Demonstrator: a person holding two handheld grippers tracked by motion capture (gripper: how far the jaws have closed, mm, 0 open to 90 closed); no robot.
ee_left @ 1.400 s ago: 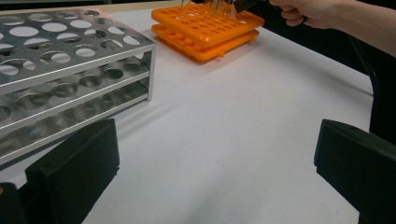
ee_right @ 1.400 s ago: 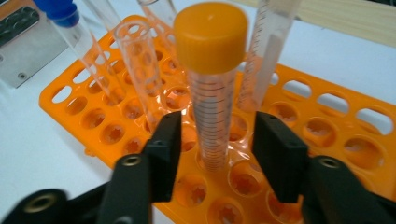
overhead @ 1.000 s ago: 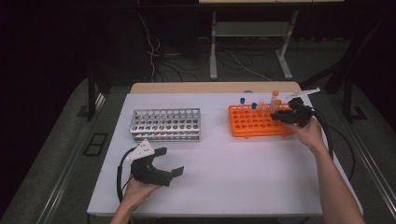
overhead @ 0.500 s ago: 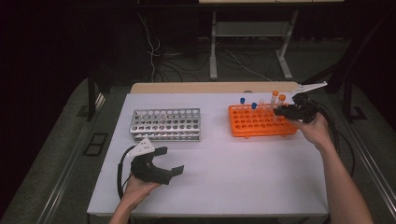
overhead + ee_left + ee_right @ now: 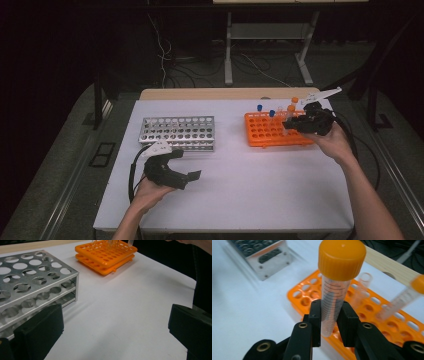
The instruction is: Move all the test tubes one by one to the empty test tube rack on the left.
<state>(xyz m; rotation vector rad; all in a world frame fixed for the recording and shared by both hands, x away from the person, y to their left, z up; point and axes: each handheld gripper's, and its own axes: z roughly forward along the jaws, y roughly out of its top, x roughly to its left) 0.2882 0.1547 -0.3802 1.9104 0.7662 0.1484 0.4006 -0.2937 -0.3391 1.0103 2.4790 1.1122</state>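
the right gripper (image 5: 331, 322) pinches an orange-capped tube (image 5: 336, 287) upright between its jaws, above the orange rack (image 5: 307, 298). another capped tube (image 5: 402, 298) leans just beyond. printed scale lines, unreadable. the left gripper (image 5: 187, 165) gapes wide, holding nothing, the steel rack (image 5: 30, 287) beside one jaw.

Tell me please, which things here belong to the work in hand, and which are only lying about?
In use:
- orange-capped tube, gripped by the right gripper
- orange rack, beneath that tube
- metal rack, probably where the tube goes
- left gripper, open, waiting

Lying about:
- blue-capped tubes
- wooden board
- floor cables
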